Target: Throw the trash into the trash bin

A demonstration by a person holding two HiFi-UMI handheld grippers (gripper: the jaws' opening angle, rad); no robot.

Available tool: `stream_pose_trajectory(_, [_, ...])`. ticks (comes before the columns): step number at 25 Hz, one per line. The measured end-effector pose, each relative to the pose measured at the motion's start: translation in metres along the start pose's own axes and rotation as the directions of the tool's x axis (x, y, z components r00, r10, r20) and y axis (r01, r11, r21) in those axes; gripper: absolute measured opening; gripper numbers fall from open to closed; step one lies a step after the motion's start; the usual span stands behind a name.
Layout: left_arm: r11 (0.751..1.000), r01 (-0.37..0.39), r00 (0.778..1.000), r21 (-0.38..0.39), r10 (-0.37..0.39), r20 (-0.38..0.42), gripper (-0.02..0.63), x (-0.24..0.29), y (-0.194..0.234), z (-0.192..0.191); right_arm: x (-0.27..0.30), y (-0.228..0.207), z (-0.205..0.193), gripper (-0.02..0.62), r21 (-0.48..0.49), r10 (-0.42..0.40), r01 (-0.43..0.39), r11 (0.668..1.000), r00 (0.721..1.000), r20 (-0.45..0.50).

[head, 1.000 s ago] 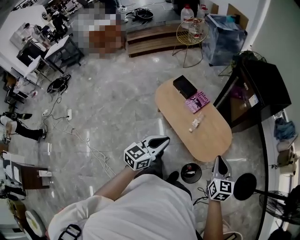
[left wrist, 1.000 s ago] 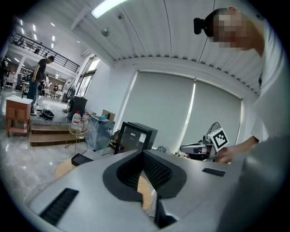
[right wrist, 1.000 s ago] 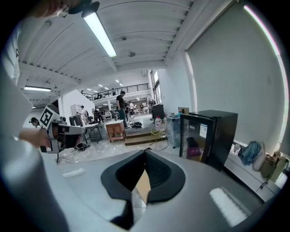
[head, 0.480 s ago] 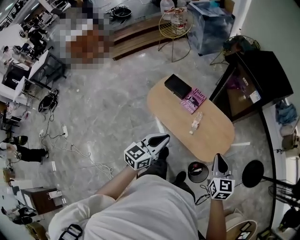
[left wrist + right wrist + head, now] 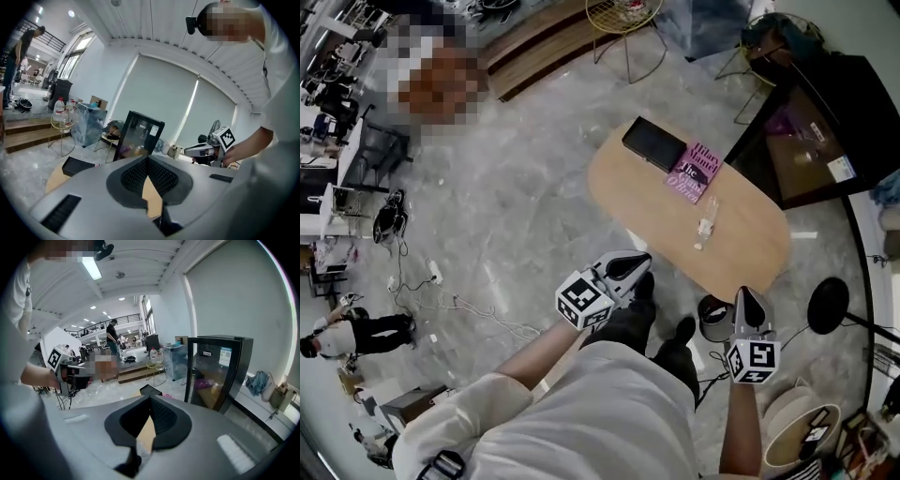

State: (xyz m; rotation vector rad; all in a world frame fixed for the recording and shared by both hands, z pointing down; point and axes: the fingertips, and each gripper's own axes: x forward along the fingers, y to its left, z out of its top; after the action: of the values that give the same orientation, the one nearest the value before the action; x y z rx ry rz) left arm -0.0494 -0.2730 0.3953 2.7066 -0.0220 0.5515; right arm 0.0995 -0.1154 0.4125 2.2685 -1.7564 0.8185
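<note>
Forearms (image 5: 534,361) reach forward, both tools pointing slightly downward; left hand-held gripper (image 5: 637,262) and right hand-held gripper (image 5: 746,297) have jaws closed, empty. Trash (image 5: 705,228) lies on the bench (image 5: 750,258) at 11 o'clock of the right one, trash bin (image 5: 713,320) at its 9 o'clock.

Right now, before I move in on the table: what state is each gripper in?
Left gripper: closed, jaws together, holding nothing.
Right gripper: closed, jaws together, holding nothing.
</note>
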Motion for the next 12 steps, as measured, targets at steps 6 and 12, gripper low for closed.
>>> stream_pose_trajectory(6, [0.999, 0.048, 0.998, -0.017, -0.049, -0.046, 0.006, 0.031, 0.037, -0.024, 0.058, -0.008, -0.033, 0.011, 0.040, -0.057, 0.060, 0.997, 0.997, -0.060])
stream_pose_trajectory(12, [0.997, 0.064, 0.994, -0.047, -0.067, -0.086, 0.006, 0.060, 0.062, -0.065, 0.111, -0.018, -0.080, 0.011, 0.083, -0.072, 0.083, 0.993, 0.990, -0.123])
